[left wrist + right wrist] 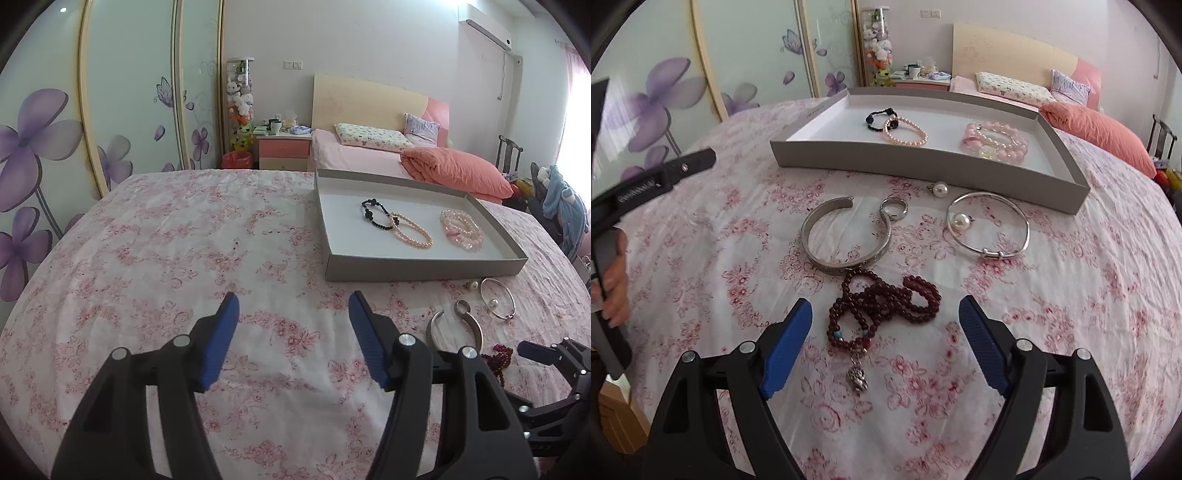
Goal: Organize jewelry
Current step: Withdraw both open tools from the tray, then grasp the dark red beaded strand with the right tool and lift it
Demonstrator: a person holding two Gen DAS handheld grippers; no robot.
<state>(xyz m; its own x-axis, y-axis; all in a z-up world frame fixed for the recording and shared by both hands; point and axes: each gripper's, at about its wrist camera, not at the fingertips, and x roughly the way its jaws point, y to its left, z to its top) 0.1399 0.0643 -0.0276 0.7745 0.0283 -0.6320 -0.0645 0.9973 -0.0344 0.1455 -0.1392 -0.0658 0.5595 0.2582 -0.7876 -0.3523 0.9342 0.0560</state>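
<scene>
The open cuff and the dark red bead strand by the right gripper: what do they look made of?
Open cuff: looks like metal, silver-grey with a dull sheen and a patterned outer band; which alloy, I cannot tell. Dark red bead strand: glossy round beads, possibly stone, glass or polished wood, with a silvery metal charm.

A floral pink sheet (pixel 155 258) covered the lower frame. At upper left stood wardrobe doors (pixel 48 122) printed with purple flowers; at upper right, a bed (pixel 362 155) carried an orange quilt (pixel 458 170), beside a pink nightstand (pixel 283 149).
</scene>
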